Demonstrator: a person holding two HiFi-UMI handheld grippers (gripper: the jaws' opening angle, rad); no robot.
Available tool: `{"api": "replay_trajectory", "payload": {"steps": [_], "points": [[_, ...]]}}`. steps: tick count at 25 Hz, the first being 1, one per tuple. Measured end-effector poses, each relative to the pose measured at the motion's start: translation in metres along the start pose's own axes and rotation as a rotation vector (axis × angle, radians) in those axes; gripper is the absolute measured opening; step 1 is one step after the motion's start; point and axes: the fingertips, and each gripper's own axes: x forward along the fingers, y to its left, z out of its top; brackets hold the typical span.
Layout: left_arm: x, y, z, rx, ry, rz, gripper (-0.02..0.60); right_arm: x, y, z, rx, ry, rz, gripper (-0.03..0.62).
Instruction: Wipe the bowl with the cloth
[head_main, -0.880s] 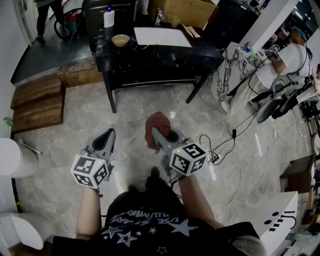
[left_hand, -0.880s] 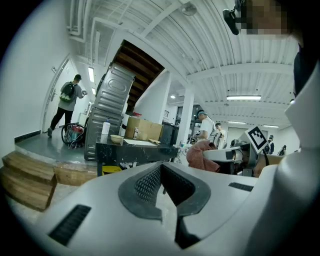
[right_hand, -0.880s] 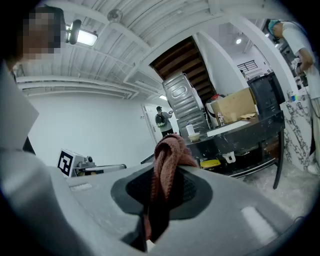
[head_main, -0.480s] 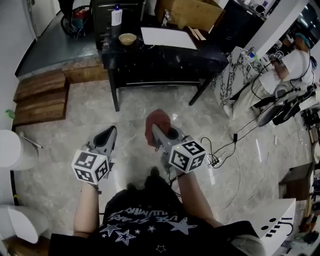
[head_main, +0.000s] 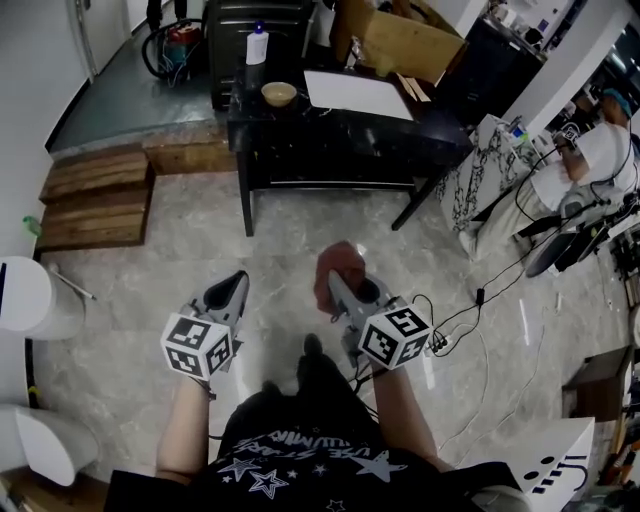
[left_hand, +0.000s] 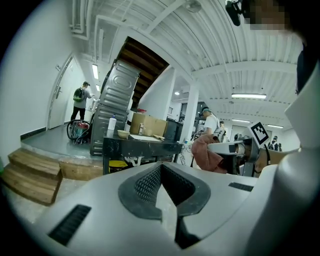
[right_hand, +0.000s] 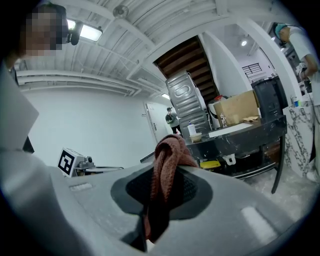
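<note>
My left hand-held gripper (head_main: 234, 288) sat in the lower left of the head view, held low over the pale marble floor (head_main: 150, 270). Its jaws were pressed together with nothing between them, and its own view showed the ribbed pads meeting in a closed seam. My right hand-held gripper (head_main: 336, 282) sat just right of centre, level with the left one and near it but apart. It pinched a rust-red crumpled cloth (head_main: 337, 264), which bulged out above the jaw tips. In the right gripper view the folds of the cloth ran down between the two dark pads.

The small tan round bowl (head_main: 279, 94) stood at the top centre of the head view on a black bench (head_main: 350, 135), well apart from both grippers. A white bottle with a blue cap (head_main: 257, 44) stood just above and left of the bowl. A white rectangular sheet (head_main: 358, 95) lay to the bowl's right. A brown cardboard box (head_main: 400, 42) occupied the bench's far right end. Wooden steps (head_main: 95, 195) lay at the left of the frame beside the bench. At the right edge a person in a white top (head_main: 600, 150) was partly in view.
</note>
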Motion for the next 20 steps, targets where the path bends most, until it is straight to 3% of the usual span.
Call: {"api": "replay_trajectory", "payload": {"steps": [10,20], "points": [[0.039,0.036,0.002,-0.007,0.053,0.038,0.006,0.053,-0.062,0.018,0.049,-0.018,-0.009,0.066],[0.138,0.076,0.047,-0.029,0.062,0.087,0.006,0.137,-0.142,0.061,0.075,0.006,0.06,0.066]]}}
